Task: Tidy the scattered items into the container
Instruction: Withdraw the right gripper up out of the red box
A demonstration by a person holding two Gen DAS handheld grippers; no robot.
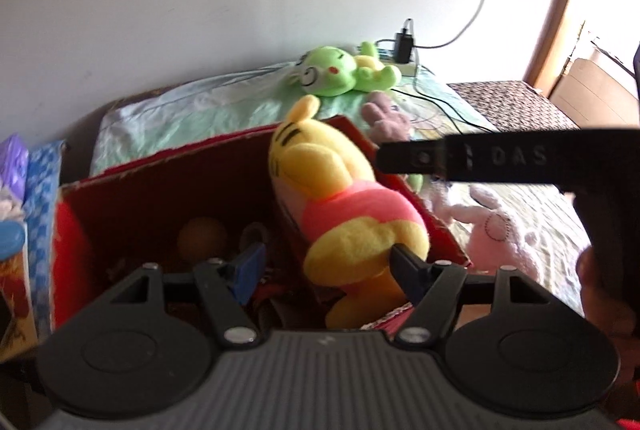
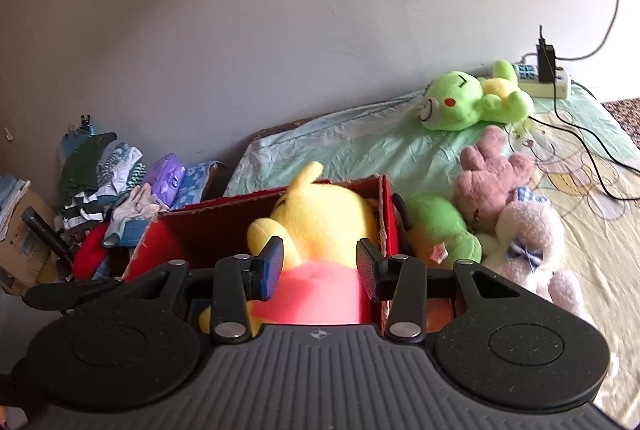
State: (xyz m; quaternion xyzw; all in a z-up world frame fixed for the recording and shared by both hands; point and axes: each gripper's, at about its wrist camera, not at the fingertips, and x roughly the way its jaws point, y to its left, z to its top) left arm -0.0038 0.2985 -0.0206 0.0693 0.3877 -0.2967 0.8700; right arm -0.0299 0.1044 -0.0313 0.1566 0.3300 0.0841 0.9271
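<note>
Your left claw is standing open around the yellow bear plush, its pads not pressing, while the bear is leaning inside the red cardboard box against its right wall. Your right claw is hanging open too, straddling the bear's pink shirt. Beside the box's right edge, the green frog plush and pink bunny plush are lying on the bed.

A white power strip with a black charger lies on the bed; folded clothes are piled beside it.
</note>
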